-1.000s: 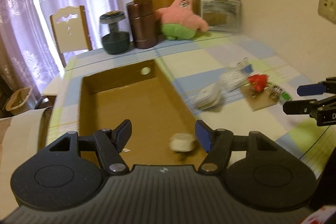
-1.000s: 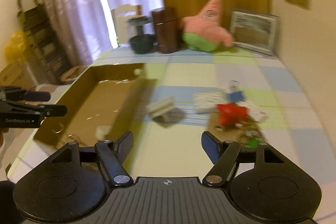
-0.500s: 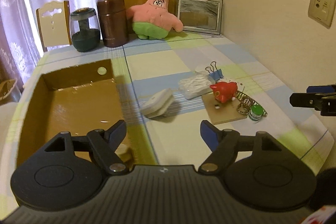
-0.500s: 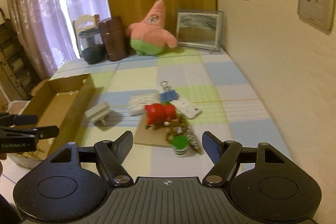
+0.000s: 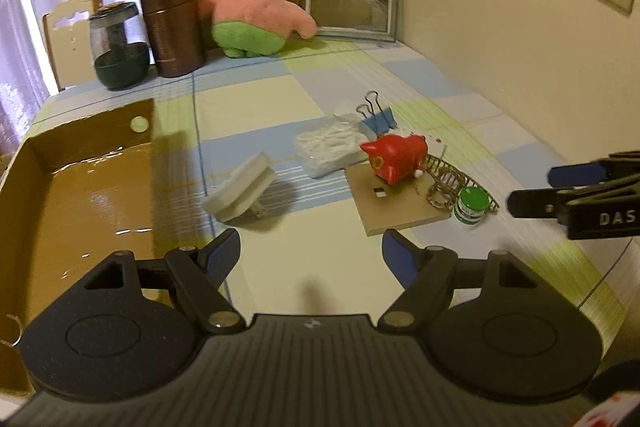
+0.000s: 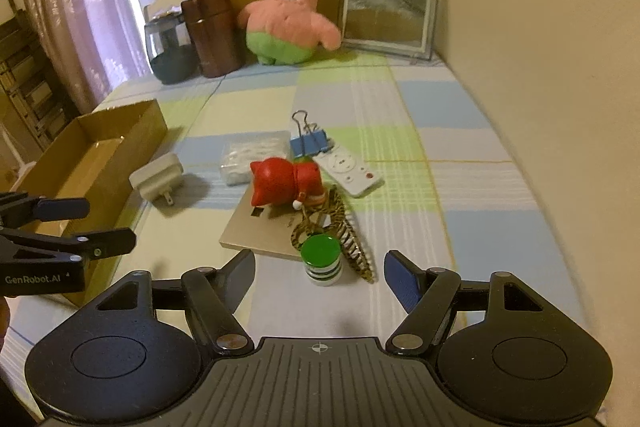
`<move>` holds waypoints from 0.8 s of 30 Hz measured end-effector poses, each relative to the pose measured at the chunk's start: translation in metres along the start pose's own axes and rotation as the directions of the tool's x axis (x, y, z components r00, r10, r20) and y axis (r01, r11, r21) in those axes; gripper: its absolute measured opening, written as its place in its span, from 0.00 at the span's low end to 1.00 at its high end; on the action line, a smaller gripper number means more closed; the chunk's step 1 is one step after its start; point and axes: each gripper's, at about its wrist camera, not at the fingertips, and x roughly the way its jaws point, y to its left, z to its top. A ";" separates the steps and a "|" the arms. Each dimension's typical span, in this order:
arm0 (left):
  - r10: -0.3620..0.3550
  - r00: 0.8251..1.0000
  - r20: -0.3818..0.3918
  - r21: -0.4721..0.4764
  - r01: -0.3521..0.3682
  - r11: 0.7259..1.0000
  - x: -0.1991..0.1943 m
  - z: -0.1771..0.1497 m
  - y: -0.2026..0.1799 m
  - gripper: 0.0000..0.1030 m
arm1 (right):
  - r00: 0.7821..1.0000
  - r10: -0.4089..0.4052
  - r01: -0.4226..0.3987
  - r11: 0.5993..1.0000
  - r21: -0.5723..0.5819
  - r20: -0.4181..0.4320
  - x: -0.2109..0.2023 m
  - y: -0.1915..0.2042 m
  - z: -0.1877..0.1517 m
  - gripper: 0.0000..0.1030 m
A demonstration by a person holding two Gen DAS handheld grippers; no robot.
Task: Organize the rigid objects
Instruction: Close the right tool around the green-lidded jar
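Desk (image 6: 472, 131), checked cloth, fills both views. Cardboard box (image 5: 80, 195), open-topped, occupies the left of the left wrist view; it sits at mid left in the right wrist view.

Left hand-held gripper (image 5: 311, 254), bottom centre of its own view: jaws have just been opening and stand well apart, nothing between them, bare cloth beyond. Right hand-held gripper (image 6: 319, 275), bottom centre of its own view: jaws apart, holding nothing; the green-capped jar (image 6: 321, 259) stands upright just beyond the tips, untouched.

Remaining items cluster at frame centre. Tan board (image 6: 256, 235) lies flat, the red toy (image 6: 280, 181) on it. White plug adapter (image 6: 157, 179) rests tilted between box and board. Clear packet (image 6: 244, 153), remote (image 6: 348, 171), blue binder clip (image 6: 310, 143) lie behind the toy. Striped hair clip (image 6: 344, 227) lies beside the jar.
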 end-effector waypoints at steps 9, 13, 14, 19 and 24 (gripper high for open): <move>-0.008 1.000 -0.015 0.029 0.009 1.000 0.028 0.005 -0.009 0.73 | 0.999 0.015 -0.017 0.999 -0.037 -0.037 0.042 0.000 -0.004 0.48; -0.014 1.000 -0.022 0.029 0.014 0.999 0.037 0.004 -0.009 0.73 | 0.999 0.008 -0.010 0.999 -0.051 -0.039 0.055 0.000 -0.005 0.41; -0.015 1.000 -0.024 0.027 0.016 1.000 0.039 0.004 -0.009 0.73 | 0.999 0.005 -0.007 0.999 -0.053 -0.037 0.057 -0.001 -0.005 0.39; -0.018 0.999 -0.030 0.018 0.019 1.000 0.045 0.003 -0.008 0.73 | 0.999 -0.004 0.001 0.998 -0.070 -0.039 0.065 0.000 -0.005 0.33; -0.025 0.999 -0.037 0.014 0.025 1.000 0.049 0.002 -0.009 0.73 | 0.999 -0.013 0.009 0.996 -0.090 -0.044 0.070 0.003 -0.006 0.29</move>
